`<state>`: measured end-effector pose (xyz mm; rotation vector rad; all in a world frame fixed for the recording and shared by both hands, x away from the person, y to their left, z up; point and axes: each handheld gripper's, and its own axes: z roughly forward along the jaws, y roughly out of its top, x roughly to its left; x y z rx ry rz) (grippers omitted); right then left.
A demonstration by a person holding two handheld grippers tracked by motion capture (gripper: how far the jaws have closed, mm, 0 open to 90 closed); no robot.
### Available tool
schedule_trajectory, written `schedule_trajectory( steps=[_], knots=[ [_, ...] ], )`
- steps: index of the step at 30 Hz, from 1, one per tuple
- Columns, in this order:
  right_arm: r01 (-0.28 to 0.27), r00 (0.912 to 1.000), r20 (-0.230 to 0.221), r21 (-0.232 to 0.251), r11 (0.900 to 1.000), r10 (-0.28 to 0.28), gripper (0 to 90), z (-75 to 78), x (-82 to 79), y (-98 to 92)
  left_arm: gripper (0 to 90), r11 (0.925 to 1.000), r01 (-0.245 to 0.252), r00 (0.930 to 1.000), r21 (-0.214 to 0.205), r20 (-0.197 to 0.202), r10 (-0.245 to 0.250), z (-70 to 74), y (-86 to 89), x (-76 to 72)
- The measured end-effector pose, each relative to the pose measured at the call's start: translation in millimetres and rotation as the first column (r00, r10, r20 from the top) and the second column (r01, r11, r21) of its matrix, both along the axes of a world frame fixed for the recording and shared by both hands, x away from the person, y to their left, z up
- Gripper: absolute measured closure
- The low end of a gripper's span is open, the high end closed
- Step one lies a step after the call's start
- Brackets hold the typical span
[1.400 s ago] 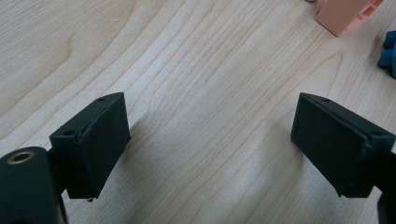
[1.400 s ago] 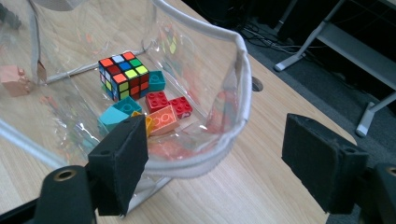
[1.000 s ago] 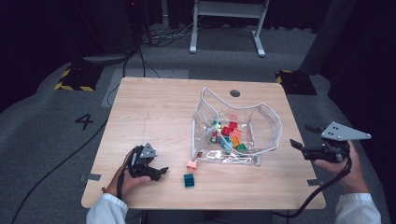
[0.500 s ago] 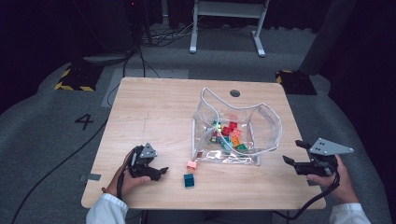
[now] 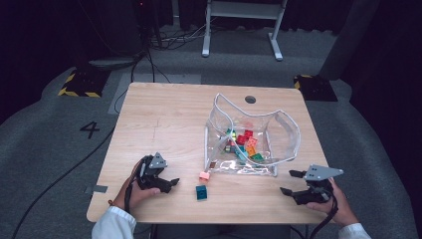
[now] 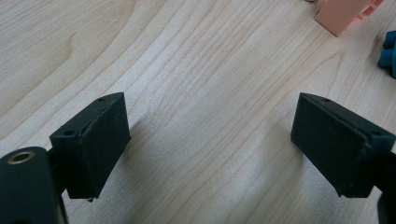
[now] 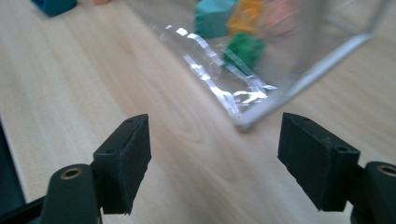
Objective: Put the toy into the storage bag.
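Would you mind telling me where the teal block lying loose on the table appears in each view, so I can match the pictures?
High view: teal block at bottom centre, on the table before the bag.
Left gripper view: at the right edge, upper part.
Right gripper view: in the top left corner.
Shared landmark: the pink block beside it, also at top right in the left gripper view.

Bright overhead light is falling on the table point(image 5: 164, 114) while the surroundings are staying dark; glare is streaking the clear bag point(image 7: 224, 88), whose far contents are blurring.

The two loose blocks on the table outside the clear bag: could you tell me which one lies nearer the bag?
The pink block, almost at the bag's front edge; the teal block sits nearer the person.
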<state>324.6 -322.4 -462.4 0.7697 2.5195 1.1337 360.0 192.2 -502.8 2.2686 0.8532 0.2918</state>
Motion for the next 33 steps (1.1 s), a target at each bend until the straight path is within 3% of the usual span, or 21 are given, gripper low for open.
schedule_trajectory(
  steps=[8,11,15,19,22,23,24,30,31,33],
  knots=[
    [-0.112,0.9931,-0.036,-0.017,0.9935,0.112,26.4,-19.7,0.2,42.8,11.7,1.0000,0.000,1.0000,0.000,0.000,0.000,0.0,0.0,0.1],
    [-0.116,0.9913,-0.064,-0.010,0.9932,0.115,26.9,-21.8,-1.6,55.8,11.7,1.0000,-0.002,1.0000,0.000,0.002,0.002,0.0,0.0,0.1],
    [-0.165,0.9851,-0.050,-0.007,0.9862,0.165,27.8,-24.9,-0.9,73.6,11.7,1.0000,-0.002,1.0000,0.000,0.003,0.002,0.0,0.1,0.2],
    [-0.214,0.9757,-0.054,-0.015,0.9768,0.213,28.7,-29.1,-3.1,99.9,11.7,1.0000,-0.002,1.0000,-0.001,0.001,0.002,0.0,0.0,0.1],
    [-0.269,0.9626,-0.042,-0.023,0.9630,0.268,29.1,-33.3,-2.8,119.2,11.7,1.0000,-0.002,1.0000,0.000,0.002,0.002,0.0,0.1,0.1],
    [-0.273,0.9608,-0.056,-0.028,0.9615,0.271,29.3,-34.1,-3.8,124.9,11.7,1.0000,0.000,1.0000,0.002,0.002,0.000,0.1,0.2,0.2],
    [-0.301,0.9531,-0.044,-0.023,0.9534,0.300,29.4,-36.5,-2.6,131.8,11.7,1.0000,-0.002,1.0000,0.000,0.001,0.002,0.0,0.0,0.1],
    [-0.352,0.9358,-0.021,-0.020,0.9357,0.352,29.0,-39.7,1.4,161.4,11.7,1.0000,-0.002,1.0000,-0.001,0.001,0.002,0.0,0.0,0.0],
    [-0.335,0.9418,-0.027,-0.003,0.9421,0.335,28.4,-40.7,0.4,167.6,11.7,1.0000,0.000,1.0000,0.001,0.001,0.000,0.1,0.2,0.1],
    [-0.339,0.9405,-0.024,0.011,0.9408,0.339,27.7,-42.3,0.9,178.3,11.7,1.0000,0.000,1.0000,0.000,0.001,0.000,0.0,0.1,0.2]
  ],
)
